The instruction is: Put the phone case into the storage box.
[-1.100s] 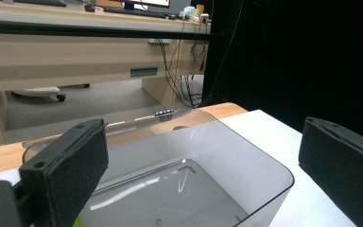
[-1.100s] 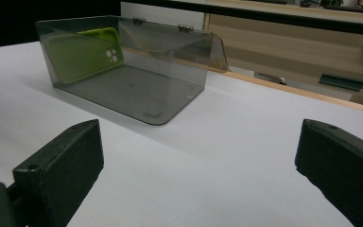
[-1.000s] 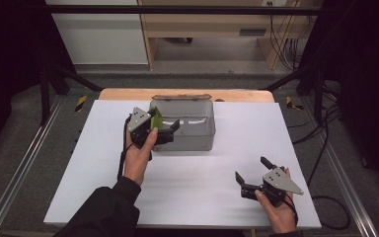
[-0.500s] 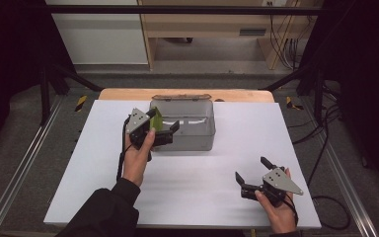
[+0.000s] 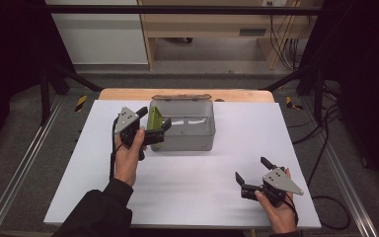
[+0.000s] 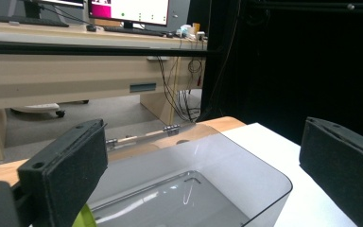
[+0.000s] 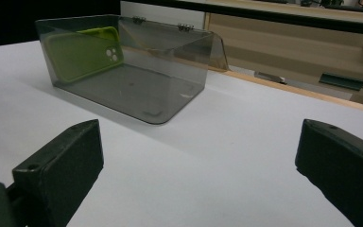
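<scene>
Grey carpet floor [image 5: 29,133] – wooden desk [image 6: 75,80] beyond, monitor [image 6: 131,10] on top, black surroundings.

The high view looks forward and down from above the person's side onto the white table [image 5: 187,197], taking in its whole top, the floor around it and a wooden desk beyond. The left gripper view sits low and very close at the near-left corner of the clear box [image 6: 203,184], looking over its open rim toward the desk and a monitor [image 6: 127,12] far behind. The right gripper view rides just above the tabletop, farther back, facing the clear box [image 7: 132,71] across bare table [image 7: 208,179]. All 3 views share the box; the 2 gripper views both catch the desk behind it.
</scene>
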Motion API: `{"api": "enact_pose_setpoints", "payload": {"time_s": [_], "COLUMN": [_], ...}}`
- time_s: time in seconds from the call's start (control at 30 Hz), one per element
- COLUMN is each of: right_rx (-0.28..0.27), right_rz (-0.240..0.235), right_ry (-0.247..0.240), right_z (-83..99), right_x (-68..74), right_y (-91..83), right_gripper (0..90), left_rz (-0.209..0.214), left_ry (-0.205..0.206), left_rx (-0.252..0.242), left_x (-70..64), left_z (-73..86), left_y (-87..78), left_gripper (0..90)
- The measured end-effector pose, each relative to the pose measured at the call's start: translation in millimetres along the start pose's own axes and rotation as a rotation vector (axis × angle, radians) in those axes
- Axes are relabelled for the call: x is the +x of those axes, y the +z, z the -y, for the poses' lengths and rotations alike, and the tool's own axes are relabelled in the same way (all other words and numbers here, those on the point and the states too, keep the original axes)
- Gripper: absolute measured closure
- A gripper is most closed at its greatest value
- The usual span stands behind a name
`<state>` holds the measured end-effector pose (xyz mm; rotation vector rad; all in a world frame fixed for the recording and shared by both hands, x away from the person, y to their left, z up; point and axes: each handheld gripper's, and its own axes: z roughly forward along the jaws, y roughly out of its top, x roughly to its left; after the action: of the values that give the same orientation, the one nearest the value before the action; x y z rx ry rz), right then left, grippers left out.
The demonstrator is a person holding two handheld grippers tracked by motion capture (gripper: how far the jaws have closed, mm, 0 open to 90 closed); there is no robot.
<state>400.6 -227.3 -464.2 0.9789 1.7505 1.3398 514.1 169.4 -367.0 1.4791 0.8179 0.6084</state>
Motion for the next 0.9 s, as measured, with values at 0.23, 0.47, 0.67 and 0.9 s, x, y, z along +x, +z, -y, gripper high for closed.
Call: {"api": "enact_pose_setpoints", "payload": {"time_s": [0.23, 0.47, 0.67, 0.9], "right_rx": [0.002, 0.001, 0.002, 0.005], "right_rz": [-0.002, -0.005, -0.005, -0.008], "right_ry": [-0.001, -0.002, -0.002, -0.003], "right_z": [-0.1, -0.2, -0.3, -0.3], "right_x": [0.6, 0.7, 1.0, 1.9], "right_y": [0.2, 0.0, 0.2, 0.4], "right_gripper": [2.0, 2.0, 2.0, 2.0], "left_rz": [-0.003, -0.002, -0.007, -0.018], "left_ry": [-0.008, -0.011, -0.010, -0.016], "left_rx": [-0.019, -0.038, -0.049, -0.065], "left_x": [6.4, 10.2, 14.7, 21.3], "left_z": [-4.5, -10.1, -16.2, -23.9], "left_y": [-9.2, -15.6, -22.4, -32.7], "left_gripper": [1.6, 1.6, 1.4, 1.1]}}
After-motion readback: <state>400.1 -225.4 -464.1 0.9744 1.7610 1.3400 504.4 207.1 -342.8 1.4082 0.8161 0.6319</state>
